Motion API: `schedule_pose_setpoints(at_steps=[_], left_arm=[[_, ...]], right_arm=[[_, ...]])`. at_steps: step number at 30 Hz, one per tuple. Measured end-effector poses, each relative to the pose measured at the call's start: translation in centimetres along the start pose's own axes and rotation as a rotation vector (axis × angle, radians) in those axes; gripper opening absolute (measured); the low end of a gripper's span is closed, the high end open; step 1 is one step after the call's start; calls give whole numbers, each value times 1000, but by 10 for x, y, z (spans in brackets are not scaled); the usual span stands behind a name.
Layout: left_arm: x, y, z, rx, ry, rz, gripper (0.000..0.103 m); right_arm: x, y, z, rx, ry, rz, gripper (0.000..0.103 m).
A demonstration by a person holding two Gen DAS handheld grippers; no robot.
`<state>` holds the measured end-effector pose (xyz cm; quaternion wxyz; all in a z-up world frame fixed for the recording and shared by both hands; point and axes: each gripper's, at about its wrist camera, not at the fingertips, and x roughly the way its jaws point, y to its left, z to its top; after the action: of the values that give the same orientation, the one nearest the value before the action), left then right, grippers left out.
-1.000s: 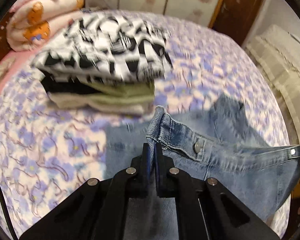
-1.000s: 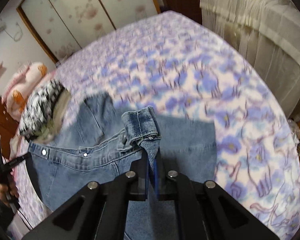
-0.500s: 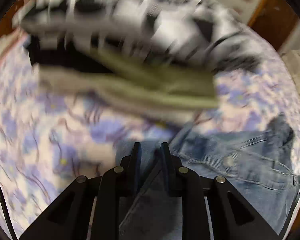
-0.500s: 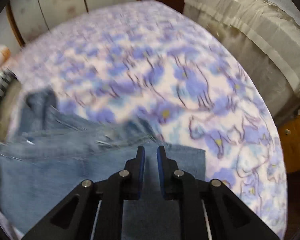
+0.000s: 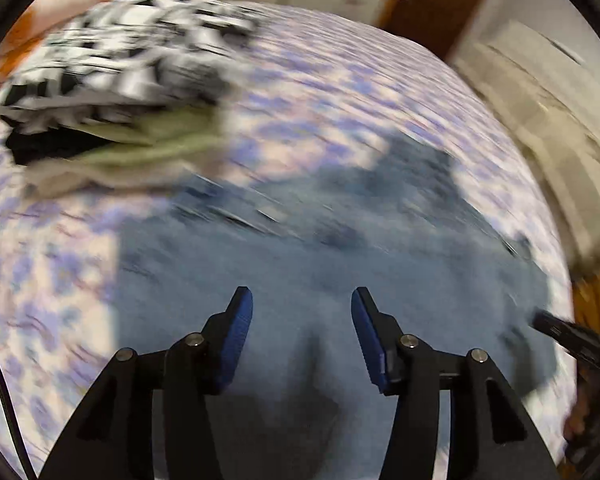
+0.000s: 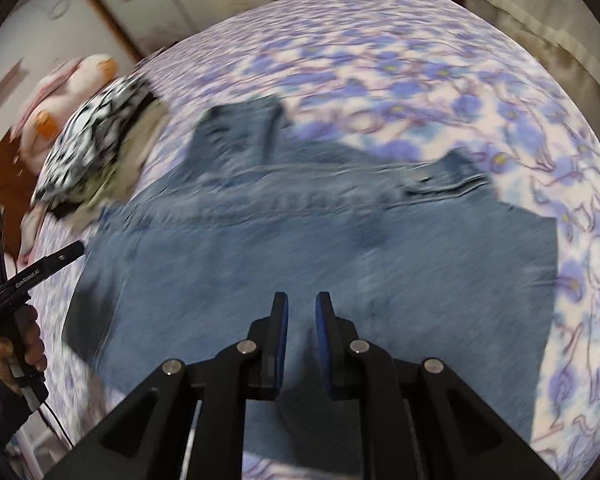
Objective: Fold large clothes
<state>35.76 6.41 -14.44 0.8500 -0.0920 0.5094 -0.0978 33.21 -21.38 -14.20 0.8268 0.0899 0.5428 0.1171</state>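
A blue denim garment [image 5: 300, 248] [image 6: 300, 240] lies folded and flat on the floral bedspread [image 6: 420, 64], its waistband with snaps toward the far side. My left gripper [image 5: 301, 298] hovers just above the near part of the denim. Its jaws are opening, with nothing pinched between the blue pads [image 5: 236, 328]. My right gripper [image 6: 302, 300] also sits over the near denim, its jaws a narrow gap apart and holding no cloth. The picture is blurred by motion.
A stack of folded clothes topped by a black-and-white patterned piece [image 5: 120, 60] [image 6: 92, 148] sits left of the denim. A pink and orange rolled blanket [image 6: 72, 92] lies behind it. A hand [image 6: 16, 352] grips the left tool. Wardrobe doors stand beyond the bed.
Both grippers held raised denim edges a second ago; they have let go and sunk toward the bed. The denim now lies flat, and the left jaws have spread wide.
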Motion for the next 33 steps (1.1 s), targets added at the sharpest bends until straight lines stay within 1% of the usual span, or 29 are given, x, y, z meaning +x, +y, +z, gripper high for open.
schedule_pose_setpoints(at_steps=[2, 4, 6, 8, 9, 10, 13, 15, 17, 18, 20, 22, 25, 29, 33], left_arm=[[1, -20, -18, 35, 28, -41, 50], [9, -40, -37, 61, 76, -83, 50], [16, -54, -55, 73, 106, -109, 50], [28, -68, -73, 90, 147, -114, 50], [32, -74, -80, 93, 145, -107, 50], [33, -77, -86, 101, 126, -91, 51], [41, -86, -87, 143, 79, -55, 51], [47, -90, -79, 171, 49, -34, 51], [56, -87, -65, 180, 33, -6, 51], [61, -84, -57, 173, 22, 17, 51], [65, -71, -43, 146, 10, 35, 51], [71, -63, -29, 116, -4, 41, 51], [72, -49, -12, 87, -34, 79, 51], [67, -34, 9, -6, -71, 80, 51], [65, -33, 17, -43, -87, 36, 51]], right_arm=[[-7, 11, -12, -40, -10, -5, 14], [-13, 22, -23, -69, -14, -9, 14], [-17, 26, -37, -76, -4, -6, 14], [-15, 26, -48, -75, 14, 0, 14], [-10, 27, -57, -84, 34, -6, 14], [-4, 27, -63, -89, 47, -16, 14], [12, 24, -69, -88, 61, -31, 14], [25, 21, -66, -81, 65, -39, 14], [36, 19, -56, -82, 34, -32, 14], [40, 20, -49, -87, 18, -35, 14], [49, 21, -30, -79, -16, -46, 14], [61, 20, -14, -68, -26, -41, 14], [74, 22, 7, -60, -53, -39, 14], [88, 24, 32, -52, -76, -56, 14], [103, 21, 58, -12, -86, -57, 14]])
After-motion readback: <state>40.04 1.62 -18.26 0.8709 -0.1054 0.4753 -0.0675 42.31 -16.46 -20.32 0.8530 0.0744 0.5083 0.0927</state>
